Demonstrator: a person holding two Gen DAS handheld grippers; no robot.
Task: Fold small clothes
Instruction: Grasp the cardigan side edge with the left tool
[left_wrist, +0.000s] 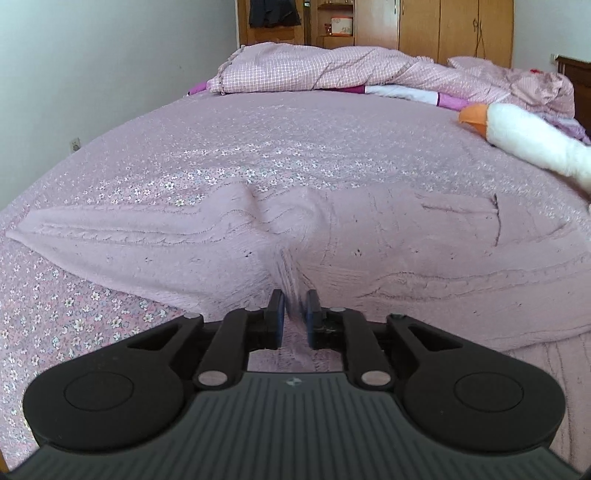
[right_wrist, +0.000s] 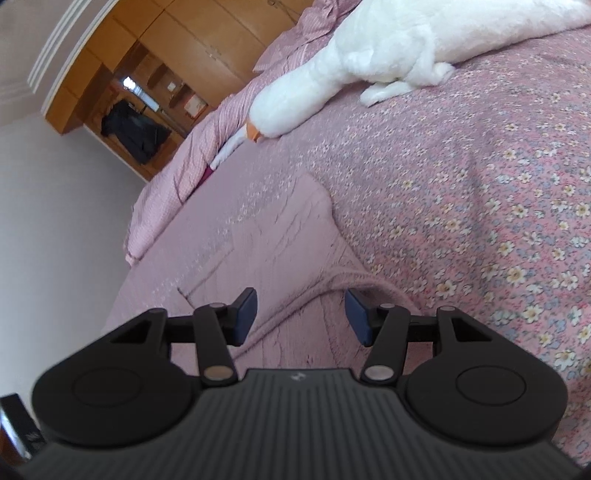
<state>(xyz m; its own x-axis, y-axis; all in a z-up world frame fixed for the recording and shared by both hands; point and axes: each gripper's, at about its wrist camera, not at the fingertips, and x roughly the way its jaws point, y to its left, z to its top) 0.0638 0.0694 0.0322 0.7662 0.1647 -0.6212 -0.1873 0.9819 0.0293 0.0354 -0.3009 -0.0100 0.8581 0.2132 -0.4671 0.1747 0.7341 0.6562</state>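
Sweater pinched in my left gripper for folding on the bed; right gripper wide open, empty, above its hem.

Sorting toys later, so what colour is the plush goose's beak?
Orange; the beak shows best in the left wrist view.

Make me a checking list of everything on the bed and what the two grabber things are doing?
Surface: bed with pink flowered sheet.
Job's things: pink knitted sweater spread out, bunched at its middle.
Clutter: white plush goose, crumpled checked quilt.
Grippers: left gripper pinching the sweater's near edge; right gripper open over a sweater edge, apart from it.
Cables: nothing seen.
Surroundings: wooden wardrobe, white wall.
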